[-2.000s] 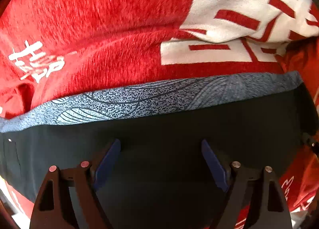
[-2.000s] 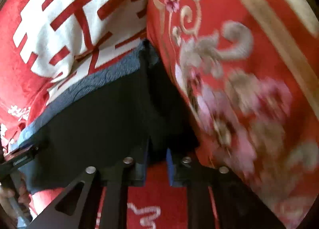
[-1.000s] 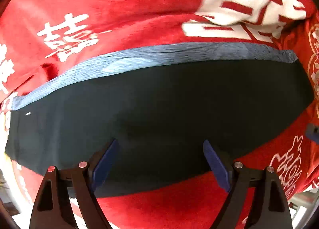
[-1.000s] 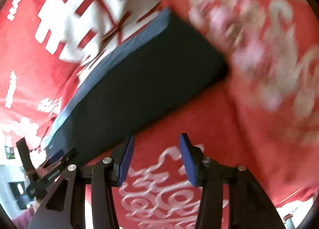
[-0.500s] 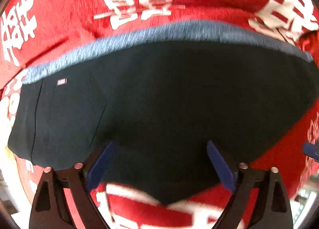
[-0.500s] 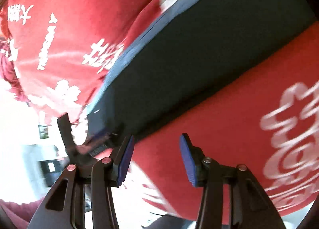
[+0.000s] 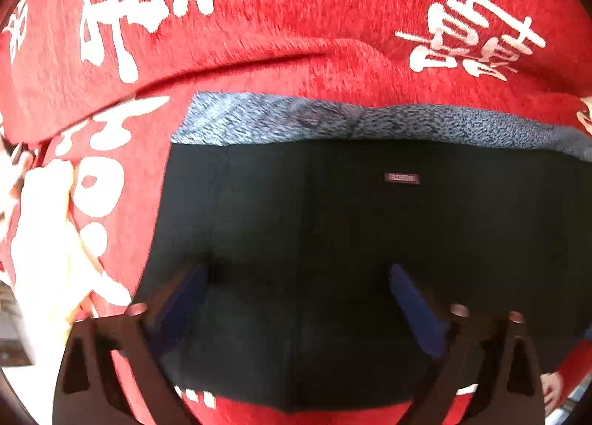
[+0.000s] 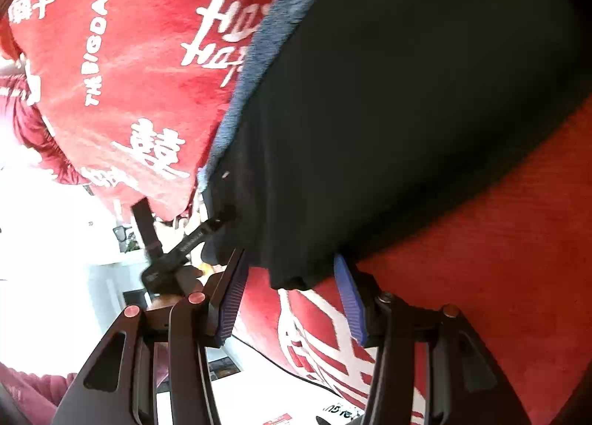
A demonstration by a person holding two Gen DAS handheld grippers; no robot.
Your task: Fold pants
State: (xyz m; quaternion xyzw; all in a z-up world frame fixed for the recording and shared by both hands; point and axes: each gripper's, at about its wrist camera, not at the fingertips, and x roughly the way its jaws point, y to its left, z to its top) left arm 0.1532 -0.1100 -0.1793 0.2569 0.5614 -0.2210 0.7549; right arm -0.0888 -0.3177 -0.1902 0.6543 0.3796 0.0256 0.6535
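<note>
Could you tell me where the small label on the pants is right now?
In the left wrist view, the label sits upper right of centre on the dark pants, just below the grey waistband.

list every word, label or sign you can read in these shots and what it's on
"THE BIG DAY": white print on the red blanket, right wrist view.
White Chinese characters on the same blanket, both views: large, but I won't transcribe them.
White script lettering by the pants' grey waistband: partly hidden, unreadable.
Small tag on the dark pants: too blurred.

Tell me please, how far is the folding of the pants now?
The dark pants already lie flat, in a compact shape, on the red blanket. Neither gripper holds anything: left gripper spreads wide over them, right gripper stands open at their corner. Probably another fold remains.
</note>
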